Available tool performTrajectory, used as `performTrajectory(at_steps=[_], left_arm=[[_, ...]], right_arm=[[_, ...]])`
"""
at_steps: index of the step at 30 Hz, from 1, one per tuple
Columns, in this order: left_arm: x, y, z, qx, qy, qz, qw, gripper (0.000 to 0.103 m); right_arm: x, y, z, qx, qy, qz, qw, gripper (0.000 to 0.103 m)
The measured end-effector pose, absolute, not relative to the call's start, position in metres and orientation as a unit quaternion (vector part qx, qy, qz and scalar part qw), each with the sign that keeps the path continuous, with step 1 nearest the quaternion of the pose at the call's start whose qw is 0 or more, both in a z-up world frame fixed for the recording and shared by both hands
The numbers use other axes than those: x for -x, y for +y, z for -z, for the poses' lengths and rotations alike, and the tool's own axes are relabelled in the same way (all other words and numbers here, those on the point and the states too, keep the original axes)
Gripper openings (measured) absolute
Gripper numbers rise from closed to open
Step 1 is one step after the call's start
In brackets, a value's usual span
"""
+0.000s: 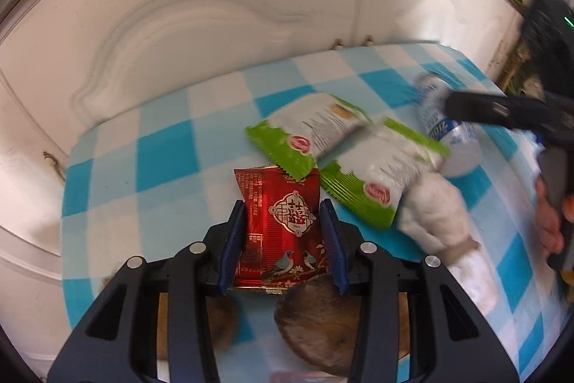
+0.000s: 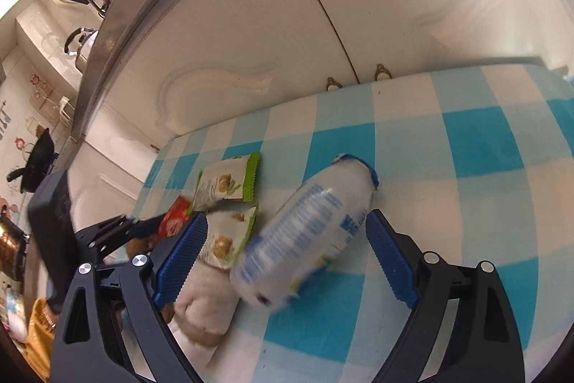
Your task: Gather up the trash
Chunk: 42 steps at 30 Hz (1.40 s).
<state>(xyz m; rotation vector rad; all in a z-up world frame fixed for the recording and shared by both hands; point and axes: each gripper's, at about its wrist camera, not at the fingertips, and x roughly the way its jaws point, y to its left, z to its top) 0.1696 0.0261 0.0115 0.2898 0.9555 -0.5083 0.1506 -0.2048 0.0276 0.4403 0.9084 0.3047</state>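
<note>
A red snack packet (image 1: 283,225) lies on the blue-and-white checked cloth (image 1: 150,160), between the blue pads of my left gripper (image 1: 285,221); the jaws stand close on either side of it, contact unclear. Two green-and-white wrappers (image 1: 308,128) (image 1: 380,174) lie just beyond. A clear plastic bottle (image 2: 305,228) with blue print lies on its side, blurred, between the wide-open fingers of my right gripper (image 2: 287,246), which do not touch it. The bottle (image 1: 445,121) and right gripper (image 1: 502,112) also show in the left wrist view.
A white crumpled cloth or tissue (image 1: 437,214) lies beside the wrappers. Brown round objects (image 1: 315,318) sit under my left gripper. White cabinet doors (image 2: 287,24) stand right behind the table. A kitchen counter with pots (image 2: 79,45) is at far left.
</note>
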Motion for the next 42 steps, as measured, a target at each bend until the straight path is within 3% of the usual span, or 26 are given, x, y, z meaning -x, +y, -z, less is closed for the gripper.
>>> performTrajectory(at_steps=[3, 5, 8, 22, 35, 37, 39, 42], left_arm=[[-0.158, 0.016, -0.011, -0.137, 0.451, 0.253, 0.845, 0.043], [-0.151, 0.014, -0.011, -0.134, 0.452, 0.257, 0.844, 0.043], [-0.139, 0.010, -0.011, -0.127, 0.453, 0.262, 0.843, 0.043], [-0.077, 0.001, -0.010, -0.091, 0.456, 0.276, 0.841, 0.043], [0.019, 0.032, -0.012, -0.017, 0.464, 0.263, 0.846, 0.043], [0.024, 0.040, -0.012, 0.007, 0.462, 0.254, 0.850, 0.042], [0.027, 0.050, -0.012, 0.033, 0.458, 0.245, 0.854, 0.042], [0.029, 0.063, -0.018, 0.060, 0.443, 0.236, 0.863, 0.042]], right_arm=[[-0.159, -0.201, -0.024, -0.194, 0.444, -0.138, 0.864, 0.059], [-0.162, -0.200, -0.023, -0.176, 0.445, -0.129, 0.869, 0.050], [-0.158, -0.197, -0.022, -0.157, 0.445, -0.128, 0.872, 0.044], [-0.096, -0.152, -0.023, -0.055, 0.444, -0.180, 0.876, 0.043], [-0.001, -0.136, -0.023, -0.102, 0.444, -0.208, 0.866, 0.045], [0.005, -0.134, -0.025, -0.101, 0.443, -0.207, 0.866, 0.052], [0.009, -0.135, -0.027, -0.105, 0.442, -0.201, 0.868, 0.073], [0.016, -0.135, -0.030, -0.111, 0.434, -0.197, 0.872, 0.078]])
